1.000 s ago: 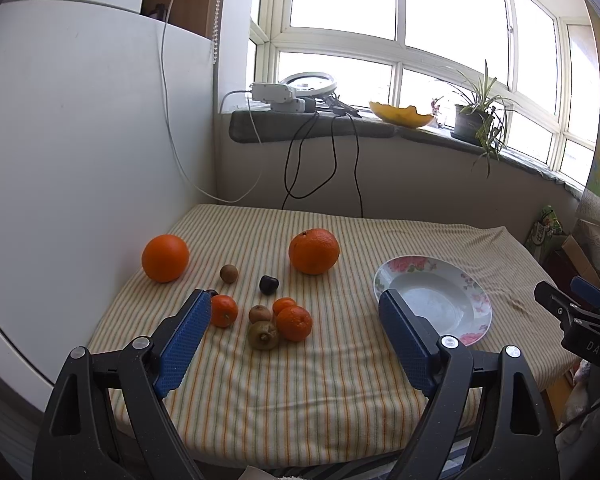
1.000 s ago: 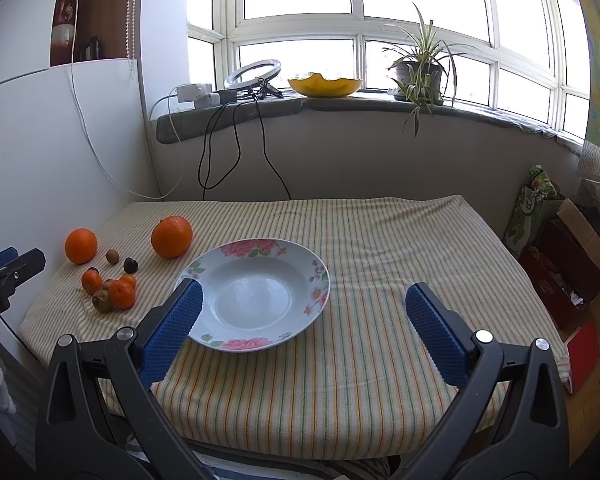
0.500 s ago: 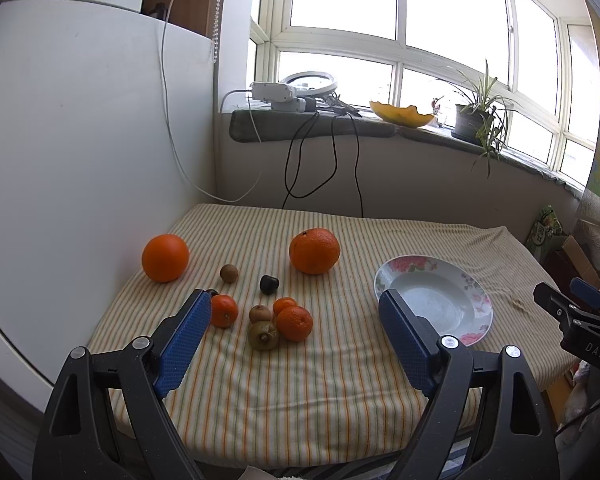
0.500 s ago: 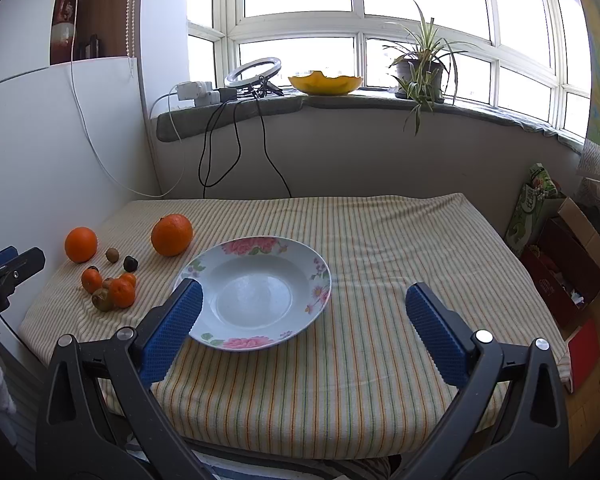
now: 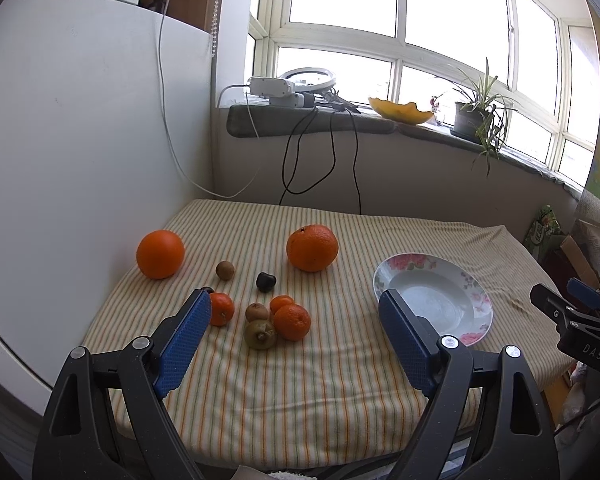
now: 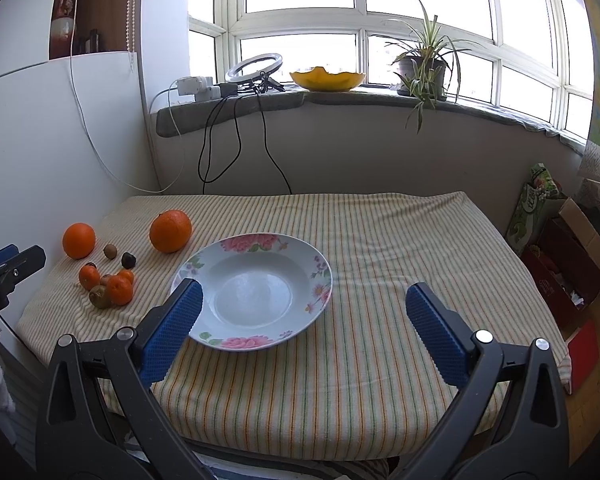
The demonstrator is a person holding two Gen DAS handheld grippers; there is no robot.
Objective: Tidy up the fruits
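Note:
A white flowered plate (image 6: 256, 290) lies empty on the striped tablecloth (image 6: 380, 264); it also shows in the left wrist view (image 5: 434, 296). Two large oranges (image 5: 160, 254) (image 5: 312, 247), small tangerines (image 5: 292, 321) (image 5: 221, 308), kiwis (image 5: 260, 334) (image 5: 225, 270) and a dark fruit (image 5: 265, 281) lie at the table's left. My left gripper (image 5: 296, 320) is open and empty, held above the near edge in front of the small fruits. My right gripper (image 6: 300, 304) is open and empty, in front of the plate.
A white panel (image 5: 80, 152) borders the table's left side. The windowsill holds a ring light (image 6: 254, 68), a power strip with hanging cables (image 6: 194, 86), a yellow bowl (image 6: 327, 79) and a potted plant (image 6: 422, 66). Boxes (image 6: 568, 264) stand on the floor at right.
Both views have drifted very slightly; the fruits and plate lie where they were. Both grippers stay open.

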